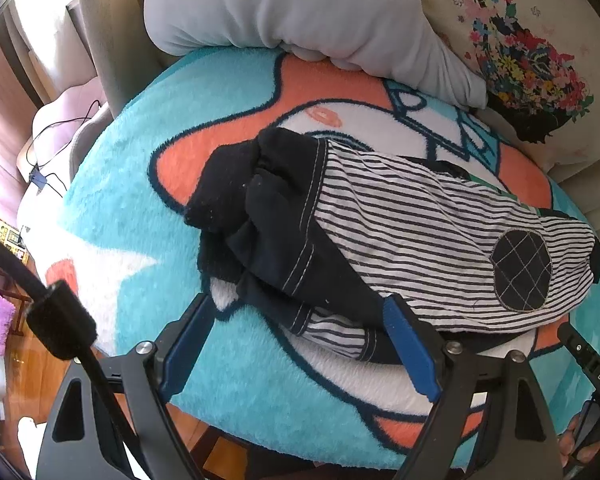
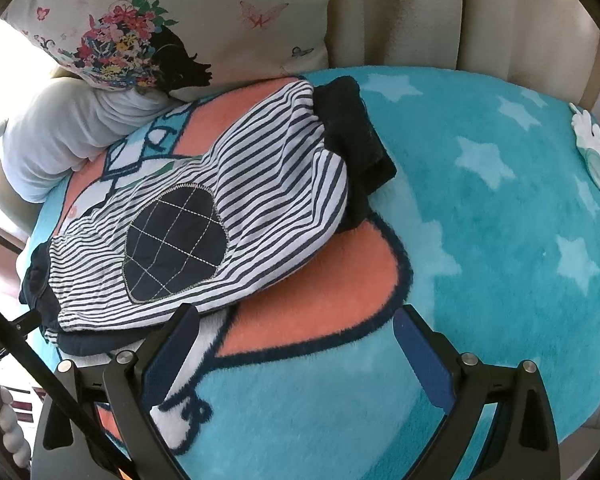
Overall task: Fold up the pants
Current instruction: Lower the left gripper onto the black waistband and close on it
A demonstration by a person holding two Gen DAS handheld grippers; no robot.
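Small striped pants (image 1: pixel 428 232) with dark navy cuffs and a round quilted navy patch lie folded in a bundle on a fluffy turquoise and orange blanket (image 1: pixel 132 208). My left gripper (image 1: pixel 300 312) is open just before the bundle's near edge, its right finger touching the fabric. In the right wrist view the pants (image 2: pixel 204 208) lie at the left centre of the blanket (image 2: pixel 500 220). My right gripper (image 2: pixel 296 320) is open and empty, its left finger at the bundle's near edge.
A grey pillow (image 1: pixel 300 12) and a floral cushion (image 1: pixel 520 40) lean against the beige sofa back (image 2: pixel 420 12) behind the blanket. A cable (image 1: pixel 60 128) lies on a pink surface at the left. Wooden floor (image 1: pixel 40 364) shows below the blanket edge.
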